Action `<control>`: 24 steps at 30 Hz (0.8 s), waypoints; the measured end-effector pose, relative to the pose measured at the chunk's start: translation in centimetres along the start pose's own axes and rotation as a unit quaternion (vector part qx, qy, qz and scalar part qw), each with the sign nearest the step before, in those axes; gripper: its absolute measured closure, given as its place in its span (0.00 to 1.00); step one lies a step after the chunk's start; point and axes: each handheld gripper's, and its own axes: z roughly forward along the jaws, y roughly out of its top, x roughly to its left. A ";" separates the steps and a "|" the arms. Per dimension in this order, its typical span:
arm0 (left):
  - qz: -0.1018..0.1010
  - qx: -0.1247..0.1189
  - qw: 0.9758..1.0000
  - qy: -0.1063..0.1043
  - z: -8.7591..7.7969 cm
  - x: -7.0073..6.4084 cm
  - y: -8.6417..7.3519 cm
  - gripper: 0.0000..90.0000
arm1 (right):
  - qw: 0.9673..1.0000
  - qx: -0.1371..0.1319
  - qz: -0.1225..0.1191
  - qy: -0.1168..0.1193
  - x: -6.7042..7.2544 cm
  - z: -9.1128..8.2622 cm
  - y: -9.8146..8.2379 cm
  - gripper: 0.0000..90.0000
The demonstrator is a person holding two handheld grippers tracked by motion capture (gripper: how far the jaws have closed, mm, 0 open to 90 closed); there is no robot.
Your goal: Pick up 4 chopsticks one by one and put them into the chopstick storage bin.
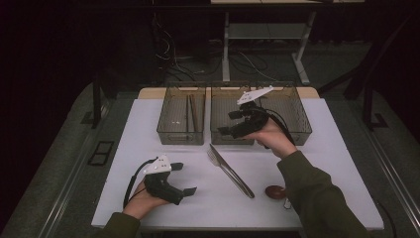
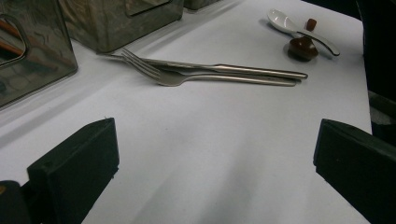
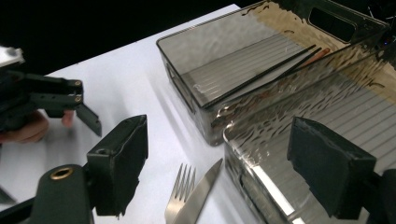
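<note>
My left gripper (image 1: 181,179) rests on the white table (image 1: 148,129), jaws spread on nothing; its view catches a white spoon (image 2: 299,29) and brown rest (image 2: 302,47). My right gripper (image 1: 229,123) hangs over the middle bin (image 1: 233,116), jaws wide and empty. Fork (image 3: 180,193) and knife (image 3: 198,193) lie together just before that bin, bare tabletop around. The left bin (image 1: 182,115) holds chopsticks (image 1: 192,113).

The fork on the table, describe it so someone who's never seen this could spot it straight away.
On the white table, look just in front of the smoky plastic bins, between the two hands. The fork lies flat there against a knife, handles together. It is the one with prongs, pointing toward the bins.
</note>
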 end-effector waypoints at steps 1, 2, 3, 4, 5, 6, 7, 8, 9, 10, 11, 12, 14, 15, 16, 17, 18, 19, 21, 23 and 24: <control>0.000 0.000 1.000 0.000 0.0 0.0 0.0 0.00 | 1.000 -0.001 0.000 -0.001 0.1 -0.3 -0.3 0.22; 0.000 0.000 1.000 0.001 0.0 0.0 0.0 0.00 | 1.000 -0.004 -0.001 0.000 0.1 -0.5 -0.6 0.22; 0.000 0.000 1.000 0.001 0.0 0.0 0.0 0.00 | 1.000 -0.004 -0.004 0.000 0.2 -0.8 -0.9 0.22; 0.000 0.000 1.000 0.001 0.0 0.0 0.0 0.00 | 1.000 -0.003 -0.005 -0.001 0.3 -1.0 -1.2 0.22; 0.000 -0.001 1.000 0.001 0.0 0.0 0.0 0.00 | 1.000 -0.003 -0.006 -0.002 0.3 -1.1 -1.4 0.22; -0.001 -0.001 1.000 0.001 0.0 0.0 0.0 0.00 | 1.000 -0.001 -0.008 -0.005 0.5 -1.4 -1.9 0.22; 0.000 0.000 1.000 0.001 0.0 0.0 0.0 0.00 | 1.000 0.000 -0.011 -0.009 0.5 -1.7 -2.3 0.22; 0.001 0.000 1.000 0.000 0.0 0.0 0.0 0.00 | 1.000 0.000 -0.010 -0.011 0.6 -1.9 -2.7 0.22; 0.000 -0.001 1.000 0.000 0.1 0.0 0.0 0.00 | 1.000 -0.002 -0.010 -0.013 0.6 -2.2 -3.1 0.22; 0.000 -0.001 1.000 0.000 0.1 -0.1 0.0 0.00 | 1.000 -0.002 -0.011 -0.016 0.7 -2.4 -3.5 0.22; 0.001 -0.001 1.000 0.000 0.1 0.0 0.0 0.00 | 1.000 -0.001 -0.011 -0.020 0.7 -2.7 -4.0 0.22; 0.002 -0.001 1.000 0.001 0.1 0.0 0.0 0.00 | 1.000 -0.001 -0.011 -0.023 0.8 -3.0 -4.4 0.22; 0.003 0.000 1.000 0.001 0.1 0.0 0.0 0.00 | 1.000 -0.002 -0.008 -0.027 0.8 -3.5 -5.3 0.23; 0.004 0.002 1.000 0.001 0.1 0.0 0.0 0.00 | 1.000 -0.004 -0.006 -0.029 0.8 -3.8 -5.7 0.23; 0.004 0.002 1.000 0.001 0.1 0.0 0.0 0.00 | 1.000 -0.004 -0.003 -0.030 0.8 -4.1 -6.1 0.23; 0.002 0.003 1.000 0.001 0.2 -0.1 0.0 0.00 | 0.999 -0.004 -0.002 -0.033 0.8 -4.4 -6.5 0.23; 0.002 0.003 1.000 0.002 0.2 -0.1 0.0 0.00 | 0.999 -0.006 -0.001 -0.035 0.9 -4.7 -6.8 0.24; 0.003 0.003 1.000 0.002 0.2 0.0 0.0 0.00 | 0.999 -0.007 0.003 -0.037 0.9 -5.0 -7.1 0.24; 0.003 0.003 1.000 0.002 0.1 -0.1 0.0 0.00 | 0.999 -0.005 0.007 -0.041 0.8 -5.5 -7.6 0.24; 0.003 0.002 1.000 0.002 0.1 -0.1 0.0 0.00 | 0.999 -0.006 0.015 -0.042 0.7 -5.9 -8.2 0.25; 0.003 0.003 1.000 0.001 0.1 0.0 0.1 0.00 | 0.999 -0.006 0.017 -0.043 0.7 -6.1 -8.5 0.25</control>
